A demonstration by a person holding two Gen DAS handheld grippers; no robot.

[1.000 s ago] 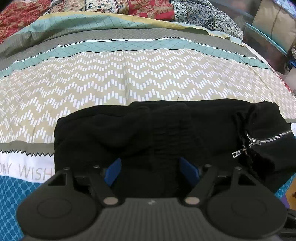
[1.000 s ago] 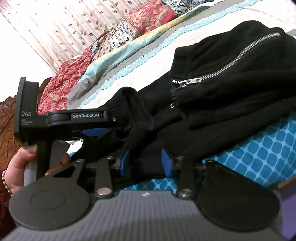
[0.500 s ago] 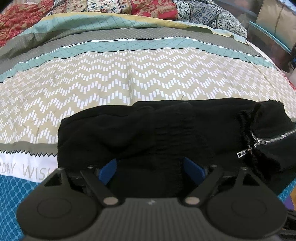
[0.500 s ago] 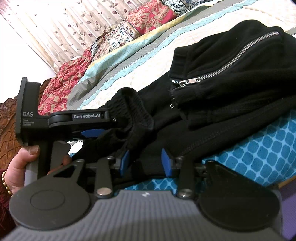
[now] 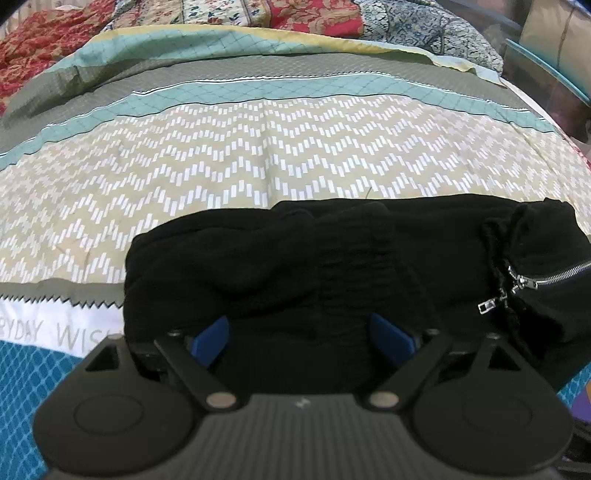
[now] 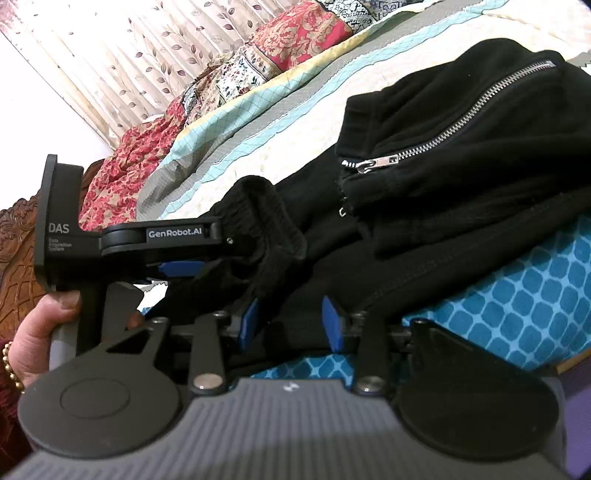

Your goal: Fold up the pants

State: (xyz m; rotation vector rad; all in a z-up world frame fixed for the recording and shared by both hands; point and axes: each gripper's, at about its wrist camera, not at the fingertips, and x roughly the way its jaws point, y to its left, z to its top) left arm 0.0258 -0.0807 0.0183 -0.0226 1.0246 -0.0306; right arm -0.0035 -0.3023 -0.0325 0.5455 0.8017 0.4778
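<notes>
The black pants (image 5: 332,251) lie folded in a thick bundle near the front edge of the bed, a zip pocket (image 5: 546,277) at the right end. My left gripper (image 5: 299,332) is open, its blue pads on either side of the ribbed waistband (image 5: 354,258). In the right wrist view the pants (image 6: 461,192) fill the right, zip (image 6: 443,136) on top. My right gripper (image 6: 290,321) is shut on the lower edge of the pants. The left gripper (image 6: 192,251) shows there from the side, at the ribbed waistband (image 6: 266,221).
The bed has a chevron and teal quilt (image 5: 258,147) with patterned pillows (image 5: 295,11) at the far end. A teal honeycomb strip (image 6: 517,295) runs along the front edge. A curtain (image 6: 110,55) and a carved headboard (image 6: 14,240) are at the left.
The left gripper's jaws have opened wider around the waistband. The right gripper has stayed shut on the pants. The bundle has barely moved.
</notes>
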